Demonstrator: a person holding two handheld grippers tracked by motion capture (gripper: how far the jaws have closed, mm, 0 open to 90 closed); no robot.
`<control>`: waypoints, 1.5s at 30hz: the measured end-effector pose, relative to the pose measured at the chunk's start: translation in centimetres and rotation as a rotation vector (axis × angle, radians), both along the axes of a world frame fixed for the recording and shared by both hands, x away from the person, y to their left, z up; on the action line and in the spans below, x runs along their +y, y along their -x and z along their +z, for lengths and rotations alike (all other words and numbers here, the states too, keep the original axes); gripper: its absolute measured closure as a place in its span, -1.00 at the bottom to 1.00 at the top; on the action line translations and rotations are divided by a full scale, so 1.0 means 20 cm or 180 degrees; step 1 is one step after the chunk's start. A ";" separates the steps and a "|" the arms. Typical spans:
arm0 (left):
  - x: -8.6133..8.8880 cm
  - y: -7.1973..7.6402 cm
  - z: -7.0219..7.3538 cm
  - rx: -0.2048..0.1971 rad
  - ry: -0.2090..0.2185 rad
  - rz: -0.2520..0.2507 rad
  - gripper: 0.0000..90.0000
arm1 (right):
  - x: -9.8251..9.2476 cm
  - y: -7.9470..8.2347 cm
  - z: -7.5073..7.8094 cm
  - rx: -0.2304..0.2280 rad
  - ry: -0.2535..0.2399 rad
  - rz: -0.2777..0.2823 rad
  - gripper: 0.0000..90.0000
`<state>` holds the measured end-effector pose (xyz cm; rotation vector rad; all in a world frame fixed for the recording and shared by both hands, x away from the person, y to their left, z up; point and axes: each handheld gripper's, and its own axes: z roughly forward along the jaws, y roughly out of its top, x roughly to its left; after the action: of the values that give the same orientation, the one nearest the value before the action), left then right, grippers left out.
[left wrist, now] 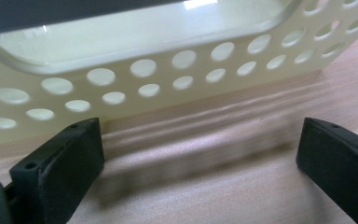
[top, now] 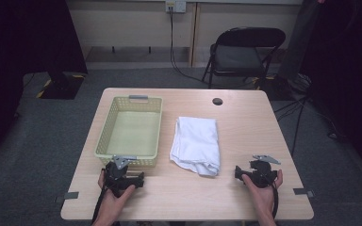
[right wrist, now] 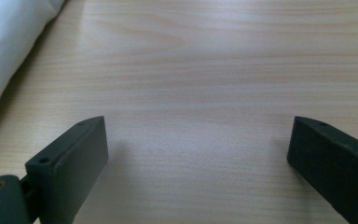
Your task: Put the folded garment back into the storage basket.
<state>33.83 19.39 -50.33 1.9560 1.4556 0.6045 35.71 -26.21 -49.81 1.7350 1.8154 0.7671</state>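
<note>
The towel (top: 195,145) is loosely folded, so a pinch on one layer could pull it open on the way to the basket (top: 104,136). It lies mid-bench, between left gripper (top: 139,179) and right gripper (top: 238,172), nearer the right. Both gape wide, holding nothing, near the bench's front edge.

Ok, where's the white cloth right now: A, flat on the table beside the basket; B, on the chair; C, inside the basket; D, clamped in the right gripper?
A: the white cloth lies folded on the table just right of the empty yellow basket, with the right gripper open and apart from it.
</note>
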 end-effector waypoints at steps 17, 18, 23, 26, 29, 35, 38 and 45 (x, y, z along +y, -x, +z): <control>0.00 0.00 0.00 0.0000 -0.0001 -0.0002 -1.00 | 0.00 0.04 0.06 -0.0138 -0.0029 0.0033 -0.95; 0.00 0.00 0.00 0.0000 0.0000 -0.0002 -1.00 | 0.00 0.04 0.06 -0.0153 -0.0038 0.0035 -0.95; 0.00 0.00 0.00 0.0001 0.0000 -0.0001 -1.00 | 0.01 0.06 0.08 -0.0201 -0.0074 0.0106 -0.94; 0.00 0.00 0.00 0.0000 -0.0001 -0.0002 -1.00 | 0.01 0.06 0.10 -0.0231 -0.0083 0.0130 -0.94; 0.00 0.00 0.00 0.0000 0.0000 -0.0001 -1.00 | 0.02 0.07 0.11 -0.0248 -0.0102 0.0151 -0.94; 0.00 0.00 0.00 0.0000 0.0001 -0.0001 -1.00 | 0.04 0.09 0.13 -0.0351 -0.0061 0.0228 -0.94; 0.00 0.00 0.00 0.0000 -0.0001 -0.0001 -1.00 | 0.05 0.09 0.14 -0.0383 -0.0065 0.0259 -0.94; 0.00 0.00 0.00 0.0000 0.0000 -0.0001 -1.00 | 0.06 0.10 0.16 -0.0427 -0.0077 0.0329 -0.93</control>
<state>33.83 19.39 -50.33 1.9564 1.4553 0.6043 33.79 -24.93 -46.62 1.5745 1.8225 0.9277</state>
